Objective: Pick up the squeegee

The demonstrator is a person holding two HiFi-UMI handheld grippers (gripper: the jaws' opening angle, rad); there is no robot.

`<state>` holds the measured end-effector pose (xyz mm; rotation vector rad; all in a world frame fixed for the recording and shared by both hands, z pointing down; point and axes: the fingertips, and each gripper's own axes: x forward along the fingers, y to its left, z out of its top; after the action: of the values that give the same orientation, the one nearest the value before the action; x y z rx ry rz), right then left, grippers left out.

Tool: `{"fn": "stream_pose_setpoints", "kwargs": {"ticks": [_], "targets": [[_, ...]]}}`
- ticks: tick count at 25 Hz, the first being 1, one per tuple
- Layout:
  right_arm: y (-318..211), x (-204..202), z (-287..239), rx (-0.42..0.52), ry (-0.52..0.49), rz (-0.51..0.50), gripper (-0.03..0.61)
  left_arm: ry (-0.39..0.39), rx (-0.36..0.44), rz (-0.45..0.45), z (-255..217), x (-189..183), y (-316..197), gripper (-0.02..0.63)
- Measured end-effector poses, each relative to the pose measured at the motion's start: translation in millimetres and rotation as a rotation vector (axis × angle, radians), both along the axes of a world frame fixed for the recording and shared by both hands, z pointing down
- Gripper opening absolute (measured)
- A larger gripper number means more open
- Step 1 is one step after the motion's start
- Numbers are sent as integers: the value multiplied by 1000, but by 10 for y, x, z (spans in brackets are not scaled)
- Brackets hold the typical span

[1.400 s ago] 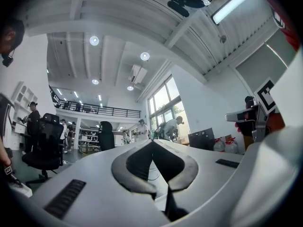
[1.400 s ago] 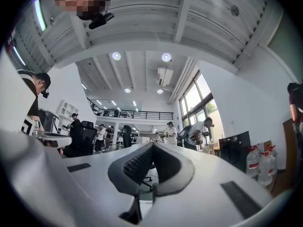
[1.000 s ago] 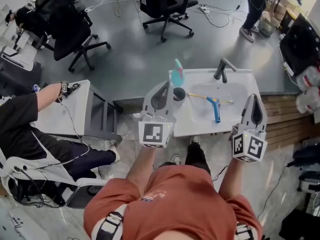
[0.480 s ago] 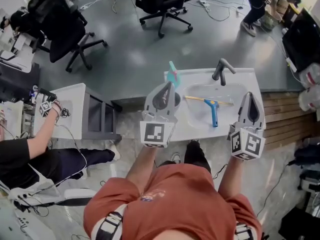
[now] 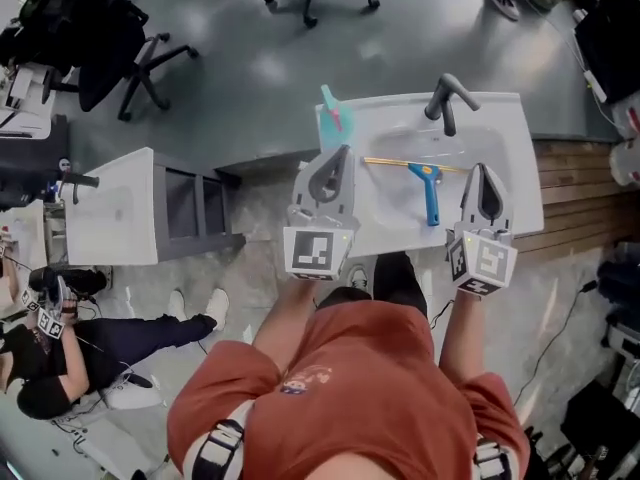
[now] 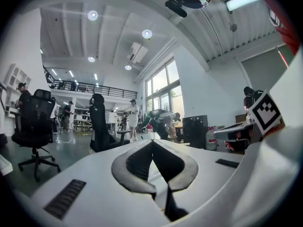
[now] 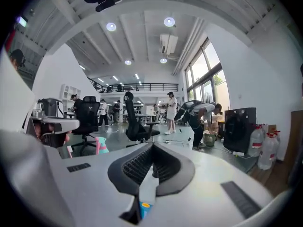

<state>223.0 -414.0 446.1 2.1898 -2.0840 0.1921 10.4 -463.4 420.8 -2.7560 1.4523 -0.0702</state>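
The squeegee [image 5: 431, 194] lies in the white sink basin [image 5: 400, 203]: a blue handle pointing toward me and a thin yellowish blade bar across its far end. My right gripper [image 5: 481, 168] hovers just right of the handle, jaws shut and empty. My left gripper [image 5: 343, 152] hangs over the basin's left edge, also shut with nothing in it. In the right gripper view [image 7: 152, 146] the closed jaws point level into the room, and a scrap of blue shows through the gap beneath them. The left gripper view [image 6: 152, 142] shows closed jaws and no squeegee.
A dark faucet [image 5: 447, 99] stands at the sink's far edge, and a teal bottle [image 5: 334, 119] at its far left corner. Left of the sink is a white cabinet [image 5: 120, 208]. Wooden slats [image 5: 575, 193] lie to the right, office chairs [image 5: 110, 38] beyond.
Both grippers have dropped and come in over the sink. The right one now sits beside the squeegee handle. The cup seen earlier by the left gripper is hidden.
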Motion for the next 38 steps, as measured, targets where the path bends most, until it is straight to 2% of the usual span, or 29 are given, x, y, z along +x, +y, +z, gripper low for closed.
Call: {"fn": "stream_pose_setpoints", "kwargs": {"ticks": [6,10,14,18,23,29,35,38], "targets": [[-71,4,834,-158,-45,-31,9,-27,-82,10,558,186,-21,18],[-96,-69,1307,-263,-22,-68,11,-45,-133,6,959,224,-75,17],[-83,-97,1709,-363,-15,-93,31,-148,-45,40,1043,385,-29,18],[-87,-114,1987,-421,-1,-114,34,-198,-22,66,1119,452,5,18],[-122,-146,2238,-466,-33,-137,45,-179,-46,60,1177,480,-26,17],[-190,-153,2435,-531,-66,-176,111,-158,-64,73,1145,628,-13,18],[-207,-180,2756,-629,-125,-224,196,-182,-84,94,1289,786,9,18],[-220,-182,2856,-666,-154,-239,206,-187,-98,97,1364,846,13,18]]}}
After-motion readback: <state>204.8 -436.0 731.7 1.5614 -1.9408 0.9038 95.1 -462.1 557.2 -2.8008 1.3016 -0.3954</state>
